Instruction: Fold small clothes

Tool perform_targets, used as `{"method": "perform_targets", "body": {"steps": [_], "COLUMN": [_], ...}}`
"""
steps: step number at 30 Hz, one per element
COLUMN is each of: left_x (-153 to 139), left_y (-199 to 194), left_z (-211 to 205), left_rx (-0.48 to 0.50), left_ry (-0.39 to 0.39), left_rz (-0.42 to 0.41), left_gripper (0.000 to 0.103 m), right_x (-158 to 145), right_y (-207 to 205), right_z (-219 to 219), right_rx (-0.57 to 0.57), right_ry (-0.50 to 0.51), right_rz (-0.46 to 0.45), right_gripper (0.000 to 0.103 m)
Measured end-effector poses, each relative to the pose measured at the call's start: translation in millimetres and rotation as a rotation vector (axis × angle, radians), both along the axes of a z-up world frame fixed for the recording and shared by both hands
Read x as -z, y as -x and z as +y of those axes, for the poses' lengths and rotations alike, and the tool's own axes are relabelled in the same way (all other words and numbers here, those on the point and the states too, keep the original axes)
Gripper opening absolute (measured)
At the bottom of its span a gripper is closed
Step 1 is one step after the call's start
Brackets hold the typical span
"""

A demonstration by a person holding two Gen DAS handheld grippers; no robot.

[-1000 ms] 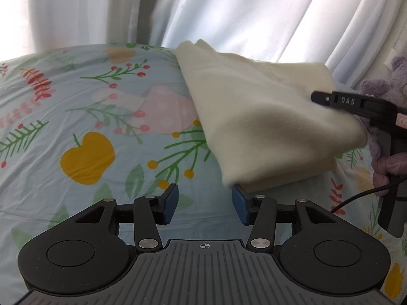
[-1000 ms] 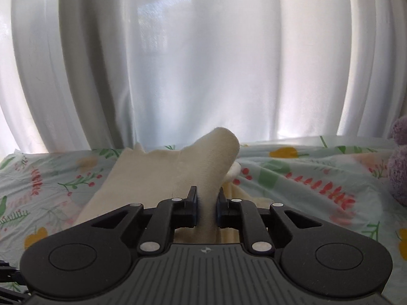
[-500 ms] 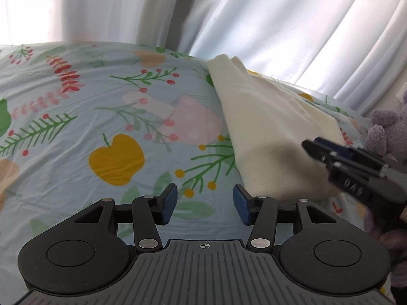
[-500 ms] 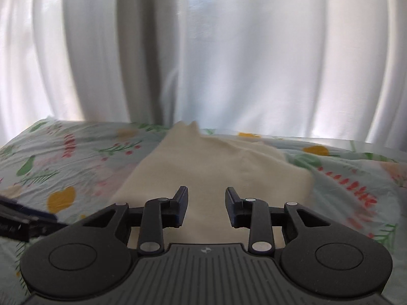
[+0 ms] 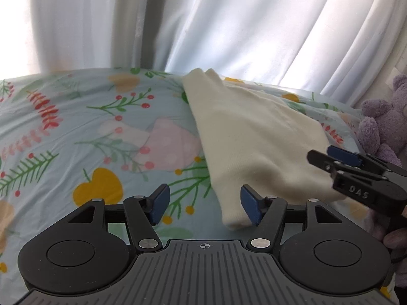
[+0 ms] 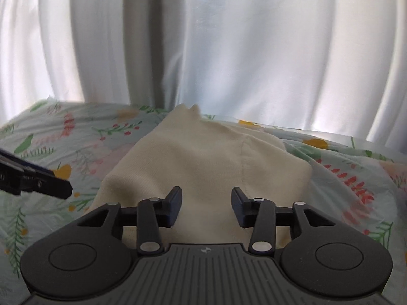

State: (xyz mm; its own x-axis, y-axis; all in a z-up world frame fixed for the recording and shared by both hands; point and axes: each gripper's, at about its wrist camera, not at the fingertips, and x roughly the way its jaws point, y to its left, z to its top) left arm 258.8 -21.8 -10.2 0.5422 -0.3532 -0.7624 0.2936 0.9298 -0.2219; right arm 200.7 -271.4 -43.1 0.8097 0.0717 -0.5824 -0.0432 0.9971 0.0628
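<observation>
The right gripper (image 6: 206,207), a black two-finger tong with dark blue pads, now has its jaws apart and opening, with nothing pinched between them; a second ago they were clamped on a raised fold of cloth. The left gripper (image 5: 203,207), of the same make, also stands apart and is opening wider, its right pad just beside the near corner of the cloth without pressing on it.

Released, the cream knitted garment (image 6: 203,165) lies flat on the pale blue bedsheet printed with leaves, berries and yellow fruit (image 5: 63,139). It forms a folded, roughly rectangular bundle, its far corner pointing toward the white pleated curtain (image 6: 229,50). In the left wrist view the right gripper hangs over the garment's right edge, with a purple plush bear (image 5: 381,127) behind it.

The letting go suggests a fold has just been laid down. The bundle looks tidy, so the likely remainder is a final fold or a smoothing pass, though its underside is hidden.
</observation>
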Motion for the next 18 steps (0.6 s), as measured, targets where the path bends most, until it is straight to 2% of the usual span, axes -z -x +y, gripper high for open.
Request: {"method": "perform_targets", "body": {"steps": [1,4,9,14,18], "left_x": [-0.4,0.8,5.0,5.2,9.5], "left_y": [-2.1,-7.7,-13.7,-16.8,-21.9], "left_z": [-3.3,-14.3,-31.6,-38.6,-39.2], "left_rx": [0.003,0.015,0.035,0.044,0.029], "left_ry": [0.0,0.0,-0.02,-0.04,-0.041], "left_rz": [-0.001,0.006,0.018,0.012,0.019], "left_gripper": [0.067,0.067,0.067,0.067,0.067], "right_x": [-1.4,7.8,22.6,14.9,-3.5], "right_y": [1.6,-0.6,-2.7,-3.7,5.9], "right_z": [-9.0,-12.1,-15.3,-21.6,-20.0], "right_rx": [0.042,0.086,0.069,0.098,0.041], "right_ry": [0.008,0.2,0.245,0.202,0.088], "right_rz": [0.001,0.047,0.09,0.1,0.045], "right_gripper": [0.052,0.052,0.05,0.05,0.05]}}
